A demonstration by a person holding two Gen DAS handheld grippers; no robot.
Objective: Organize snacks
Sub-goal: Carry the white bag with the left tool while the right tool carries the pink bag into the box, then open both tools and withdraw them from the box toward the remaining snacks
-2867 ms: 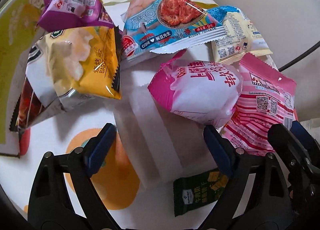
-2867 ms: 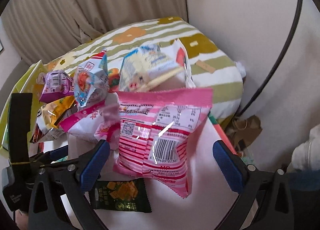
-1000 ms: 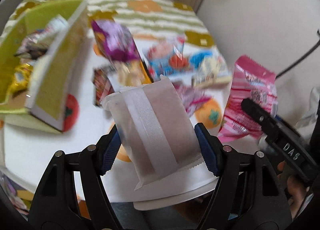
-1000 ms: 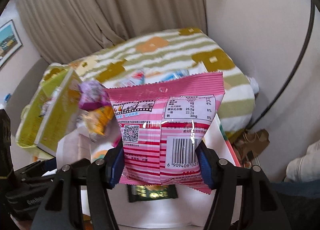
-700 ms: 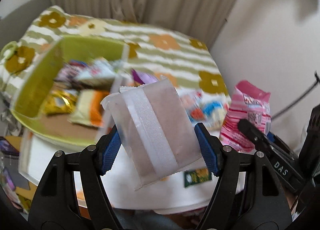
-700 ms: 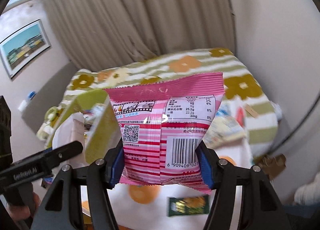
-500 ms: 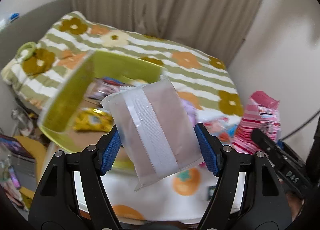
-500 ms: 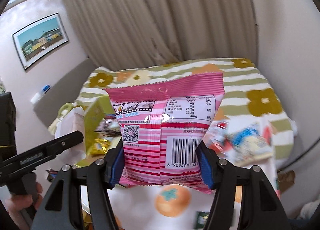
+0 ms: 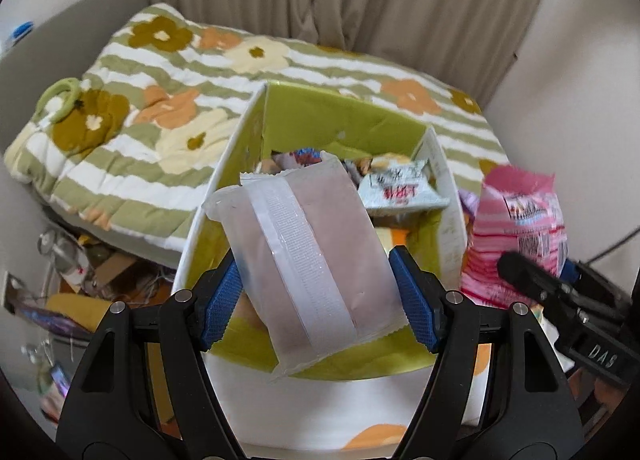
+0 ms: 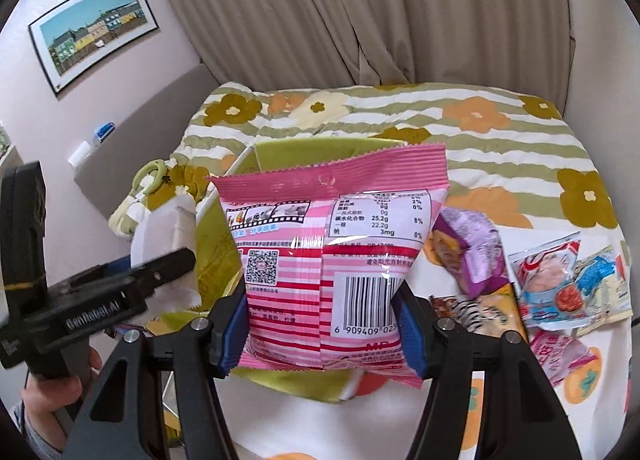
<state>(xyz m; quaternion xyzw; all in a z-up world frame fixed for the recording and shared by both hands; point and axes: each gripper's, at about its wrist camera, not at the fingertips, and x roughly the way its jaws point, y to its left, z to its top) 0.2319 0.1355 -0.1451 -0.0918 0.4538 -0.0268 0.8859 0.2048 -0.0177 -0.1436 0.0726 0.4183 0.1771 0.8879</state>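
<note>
A flowered quilt in green and white stripes covered the bed behind the table, and beige curtains hung beyond it. The green snack box stood open on the table with its near wall low and several packets already inside, among them a white wrapper against its right wall. Both tools pointed steeply down toward it. The left gripper hung over the box's near edge, its blue pads clamped on the sides of a frosted white packet that tilted leftward above the box's open interior. The right gripper, just beside it to the right, clenched a pink striped snack bag held upright, barcode side toward the camera, with the box partly hidden behind it. A hand gripped the left tool's handle at the lower left of the right wrist view. Loose packets lay on the table to the right of the box: a purple bag, a blue-and-red shrimp-picture pack and a pale pink pack, well apart from both tools. Clutter on the floor showed left of the table
</note>
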